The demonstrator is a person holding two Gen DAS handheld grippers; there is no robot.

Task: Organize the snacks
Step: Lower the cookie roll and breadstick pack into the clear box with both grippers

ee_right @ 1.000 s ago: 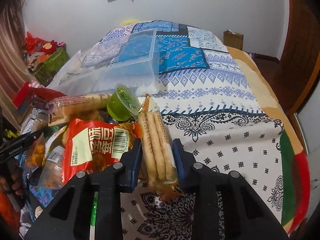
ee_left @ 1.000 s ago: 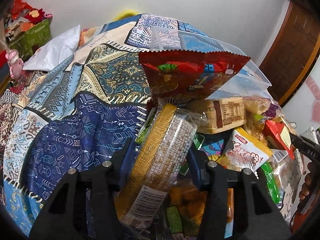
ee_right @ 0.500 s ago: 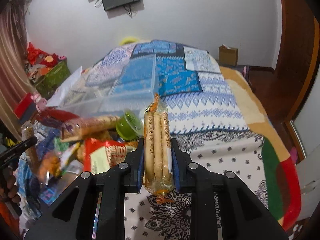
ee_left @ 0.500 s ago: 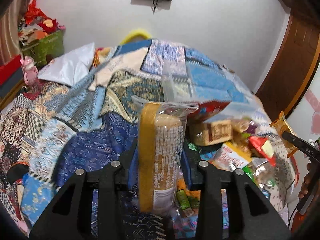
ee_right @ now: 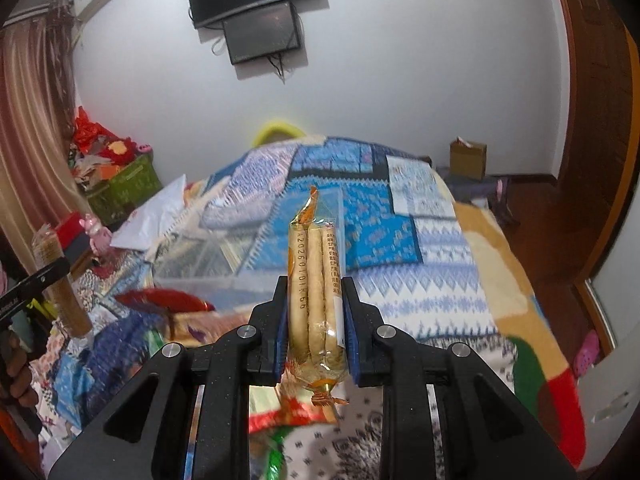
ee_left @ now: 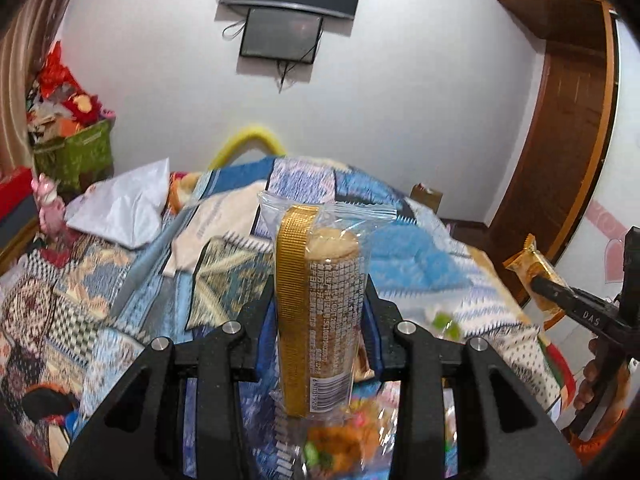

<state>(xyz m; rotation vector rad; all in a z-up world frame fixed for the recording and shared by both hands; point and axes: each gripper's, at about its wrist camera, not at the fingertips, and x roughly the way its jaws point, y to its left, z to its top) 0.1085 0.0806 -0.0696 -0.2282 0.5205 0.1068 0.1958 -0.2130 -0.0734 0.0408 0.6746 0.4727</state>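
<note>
Snacks | left jaws pinching biscuit roll [ee_left: 320,312] | right jaws pinching wafer-stick pack [ee_right: 316,292]

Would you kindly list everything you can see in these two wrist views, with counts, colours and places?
biscuit roll: one, tan in clear wrap with gold stripe, upright in the left tongs.
stick biscuit pack: one, beige in clear wrap, upright in the right tongs.
clear plastic bin: one, transparent, on the bed.
snack pile: several, mixed colours, blurred, near end of bed.
patchwork bedspread: one, blue and white.
screens: two, black, on wall.
green crate: one, left of bed.
cardboard box: one, brown, on floor.
left tongs: black, shut.
right tongs: black, blue pads, shut.
</note>
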